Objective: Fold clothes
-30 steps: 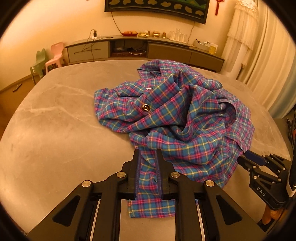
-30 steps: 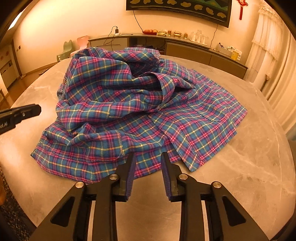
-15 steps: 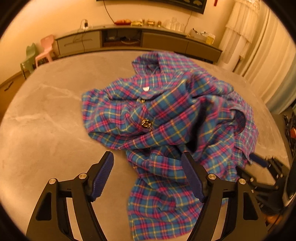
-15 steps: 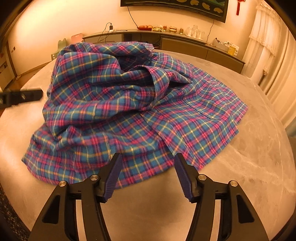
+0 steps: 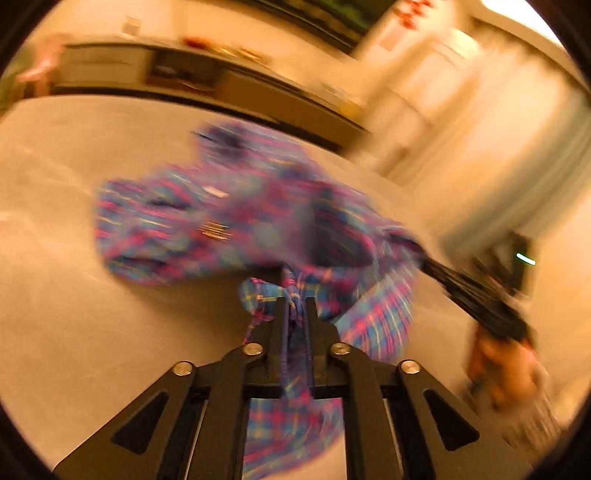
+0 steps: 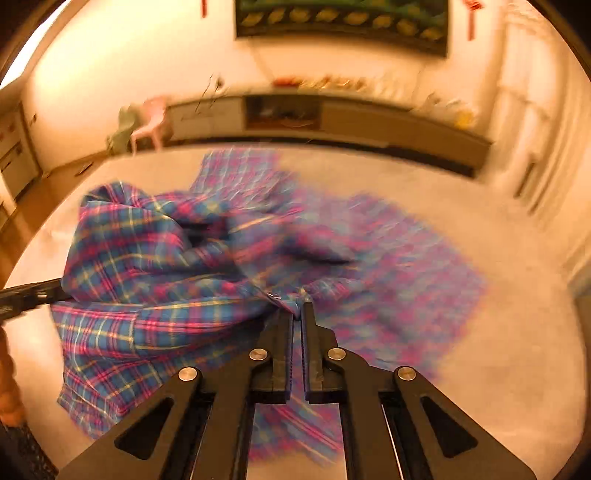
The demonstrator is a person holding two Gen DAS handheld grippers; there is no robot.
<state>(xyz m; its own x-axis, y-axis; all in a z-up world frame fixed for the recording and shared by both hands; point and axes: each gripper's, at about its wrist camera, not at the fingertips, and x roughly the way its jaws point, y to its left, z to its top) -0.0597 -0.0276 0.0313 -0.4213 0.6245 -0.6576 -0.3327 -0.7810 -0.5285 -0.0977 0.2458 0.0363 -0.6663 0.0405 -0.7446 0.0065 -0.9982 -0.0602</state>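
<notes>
A blue, pink and yellow plaid shirt [image 5: 221, 221] lies crumpled on the grey marble table [image 5: 74, 295], blurred by motion. My left gripper [image 5: 295, 301] is shut on a bunched fold of the shirt, with cloth running back between its fingers. In the right wrist view the plaid shirt [image 6: 155, 258] is lifted at its near edge, where my right gripper [image 6: 297, 308] is shut on a pinch of fabric. The right gripper [image 5: 476, 295] shows at the right of the left wrist view, held by a hand [image 5: 506, 373]. The left gripper [image 6: 29, 295] pokes in at the left edge.
A long low sideboard [image 6: 332, 118] with small items on top runs along the far wall under a dark framed picture [image 6: 343, 18]. Small pink and green chairs [image 6: 144, 122] stand at its left end. Pale curtains [image 5: 480, 110] hang at the right. The table edge curves close behind both grippers.
Both grippers stood open over the shirt's near edge half a second ago; now each has shut on fabric. Both views have swung and blurred, and the cloth is pulled up.
</notes>
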